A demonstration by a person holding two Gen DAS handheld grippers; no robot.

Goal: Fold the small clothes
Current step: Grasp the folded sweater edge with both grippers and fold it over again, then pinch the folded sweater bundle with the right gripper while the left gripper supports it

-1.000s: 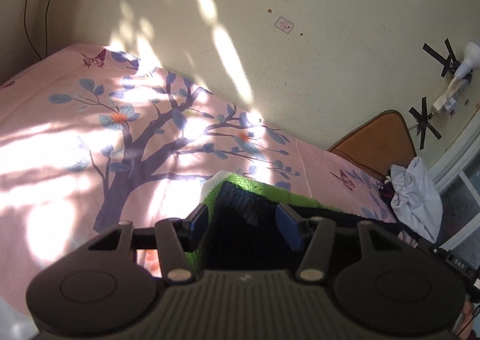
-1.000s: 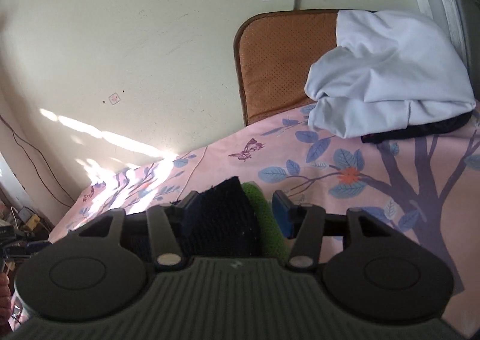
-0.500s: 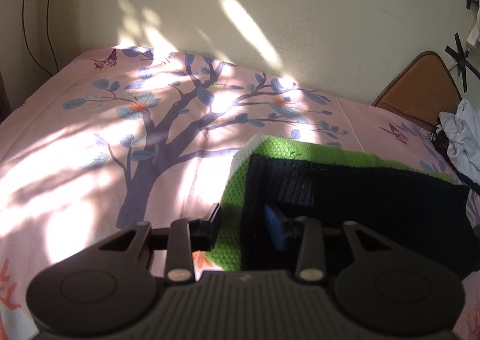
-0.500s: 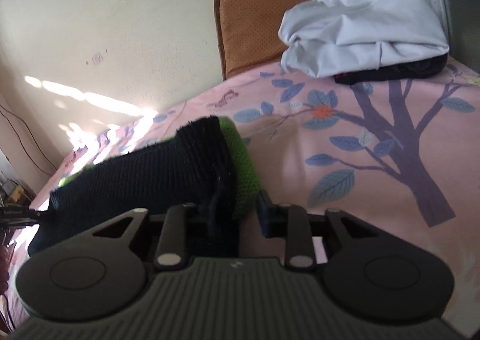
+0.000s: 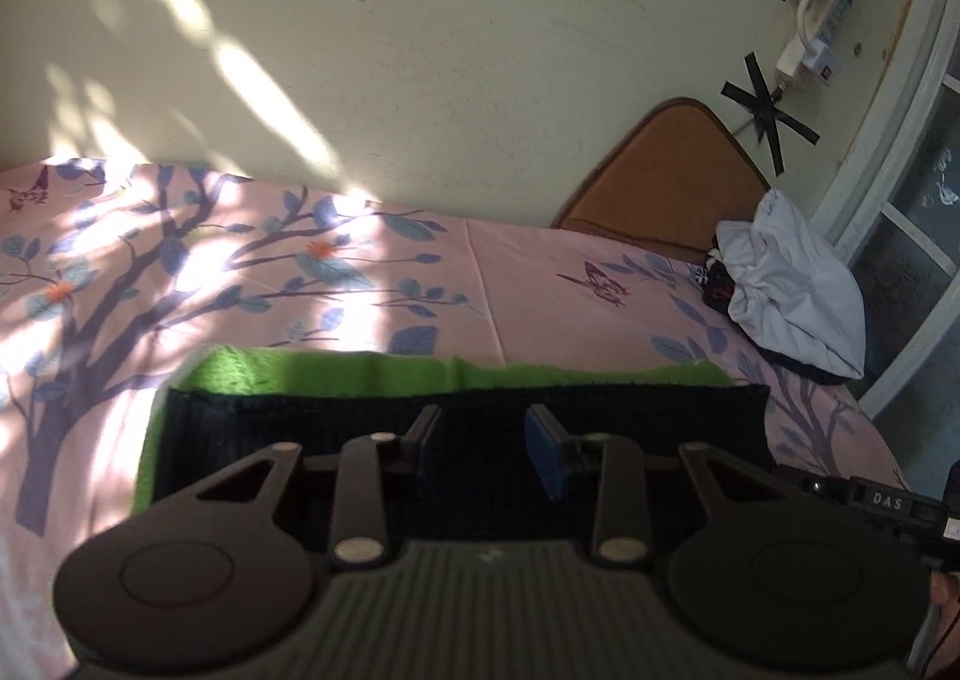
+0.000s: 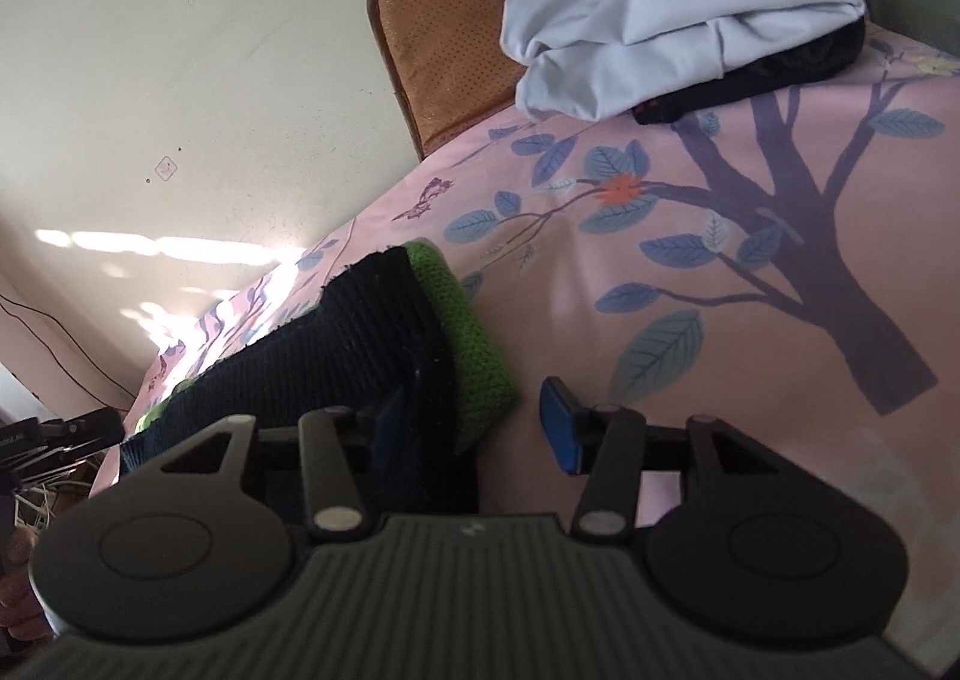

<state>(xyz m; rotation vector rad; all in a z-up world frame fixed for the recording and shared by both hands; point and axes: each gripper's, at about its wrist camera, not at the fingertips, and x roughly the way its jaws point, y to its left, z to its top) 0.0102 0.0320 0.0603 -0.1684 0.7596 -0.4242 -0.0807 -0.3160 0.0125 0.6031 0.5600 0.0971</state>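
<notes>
On the pink bedsheet (image 5: 528, 284) lies one knit garment (image 5: 456, 422), black over green, folded into a long band. Both grippers hang over it with jaws apart, gripping nothing: the left gripper (image 5: 483, 443) above its middle, the right gripper (image 6: 474, 422) at its end. One white cloth heap (image 6: 678, 2) sits by one brown cushion (image 6: 444, 38).

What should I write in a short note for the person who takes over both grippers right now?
Left gripper: open, fingers apart above the black part of the knit garment, gripping nothing.
Right gripper: open, the garment's end lies between its fingers, not clamped.
Garment: black and green knit, lying folded on the pink bedsheet; a green edge shows beyond the black layer.
White cloth lies bunched by the brown cushion, untouched.
Done: one fold, as it seems.
Left: probably fold the garment further, then the other clothes.
</notes>
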